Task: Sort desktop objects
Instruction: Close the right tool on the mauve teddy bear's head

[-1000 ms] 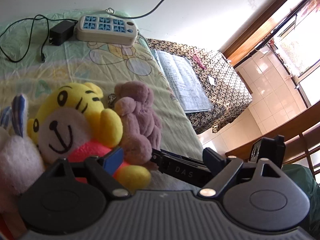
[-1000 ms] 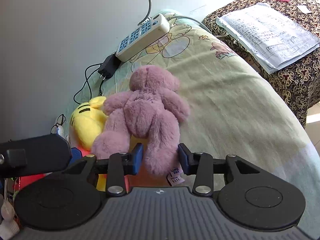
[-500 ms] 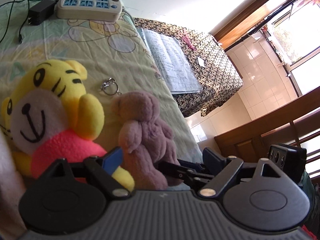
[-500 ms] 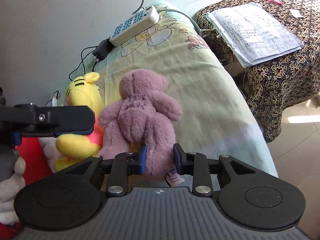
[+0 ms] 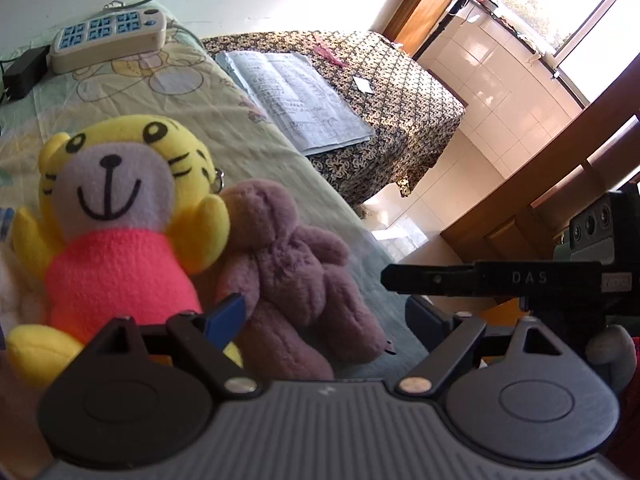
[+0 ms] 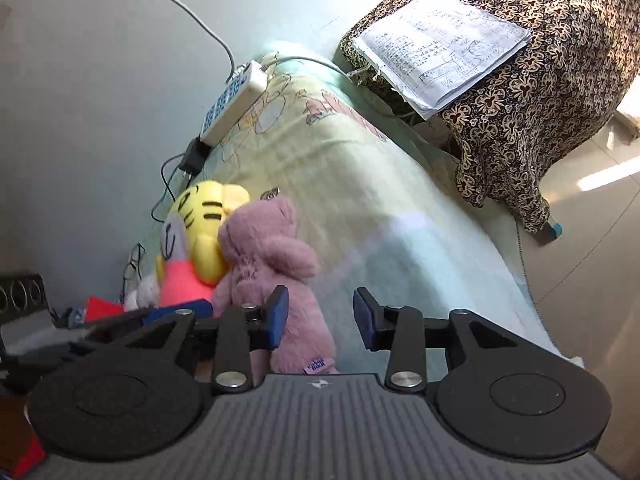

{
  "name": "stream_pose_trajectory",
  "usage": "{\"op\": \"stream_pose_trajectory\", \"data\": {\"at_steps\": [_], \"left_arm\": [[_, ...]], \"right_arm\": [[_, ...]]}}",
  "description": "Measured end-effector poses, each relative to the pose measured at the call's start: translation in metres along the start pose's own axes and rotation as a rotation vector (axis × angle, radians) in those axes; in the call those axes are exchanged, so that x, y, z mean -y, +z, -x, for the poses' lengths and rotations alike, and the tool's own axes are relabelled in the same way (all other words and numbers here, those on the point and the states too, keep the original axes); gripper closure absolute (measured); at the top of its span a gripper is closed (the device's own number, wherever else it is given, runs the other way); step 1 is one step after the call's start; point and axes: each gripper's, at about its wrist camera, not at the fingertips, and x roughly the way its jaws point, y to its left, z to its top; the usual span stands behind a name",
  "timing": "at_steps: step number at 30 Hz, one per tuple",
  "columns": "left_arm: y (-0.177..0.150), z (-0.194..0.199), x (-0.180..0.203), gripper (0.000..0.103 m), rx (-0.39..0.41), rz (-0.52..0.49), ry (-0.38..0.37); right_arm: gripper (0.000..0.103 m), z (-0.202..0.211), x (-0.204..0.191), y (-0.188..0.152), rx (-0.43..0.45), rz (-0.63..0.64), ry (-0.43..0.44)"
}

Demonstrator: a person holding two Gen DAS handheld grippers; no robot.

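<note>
The pale green cartoon-print cloth covering the desktop (image 5: 168, 92) carries the sorted group at its near left end. The yellow plush tiger in a pink knitted shirt (image 5: 116, 216) sits upright there. The mauve plush bear (image 5: 288, 280) leans against the tiger's side, touching it, with its legs toward the cloth's near edge. Judged from this layout, placement of the bear beside the tiger is complete.

The right gripper (image 6: 320, 316) has just been opening; its jaws stand partly apart with bare cloth between them. The bear's leg lies just beside the left pad, and no pad presses on it. The left gripper (image 5: 328, 312) stands wide open above the bear's legs and holds nothing.

Items apparently left unsorted: the cream power strip with blue sockets (image 5: 108, 40) and the black plug adapter (image 5: 22, 72) at the far end. Red and white items at the left edge of the right wrist view are too obscured to identify.
</note>
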Motion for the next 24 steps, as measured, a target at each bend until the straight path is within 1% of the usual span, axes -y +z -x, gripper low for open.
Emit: {"op": "stream_pose_trajectory", "data": {"at_steps": [2, 3, 5, 7, 8, 14, 17, 18, 19, 23, 24], "left_arm": [[-0.008, 0.007, 0.007, 0.015, 0.016, -0.024, -0.003], [-0.012, 0.007, 0.008, 0.012, 0.016, -0.026, 0.004], [-0.018, 0.002, 0.007, 0.012, -0.004, -0.017, 0.024], [-0.022, -0.008, 0.001, 0.012, -0.034, -0.008, 0.051], [-0.021, -0.013, -0.002, 0.012, -0.041, -0.004, 0.058], [-0.019, -0.035, -0.013, 0.012, -0.058, 0.004, 0.067], [-0.021, -0.041, -0.014, 0.011, -0.055, 0.023, 0.059], [-0.022, -0.042, -0.014, 0.011, -0.047, 0.022, 0.061], [-0.023, -0.042, -0.012, 0.010, -0.041, 0.019, 0.064], [-0.029, -0.040, -0.003, 0.010, -0.045, 0.011, 0.048], [-0.031, -0.039, 0.000, 0.011, -0.050, 0.007, 0.041]], "right_arm": [[0.061, -0.007, -0.003, 0.006, 0.017, -0.013, 0.031], [0.059, -0.012, -0.005, 0.009, 0.019, -0.009, 0.040], [0.055, -0.024, -0.010, 0.012, 0.012, 0.002, 0.065], [0.055, -0.038, -0.014, 0.013, -0.016, 0.014, 0.090], [0.051, -0.044, -0.016, 0.013, -0.027, 0.022, 0.083], [0.049, -0.069, -0.023, 0.013, -0.069, 0.065, 0.095], [0.050, -0.074, -0.028, 0.011, -0.093, 0.087, 0.110], [0.055, -0.074, -0.030, 0.010, -0.105, 0.099, 0.110], [0.056, -0.074, -0.029, 0.009, -0.112, 0.097, 0.114], [0.060, -0.064, -0.021, 0.003, -0.122, 0.033, 0.125], [0.061, -0.060, -0.020, 0.001, -0.128, 0.025, 0.126]]}}
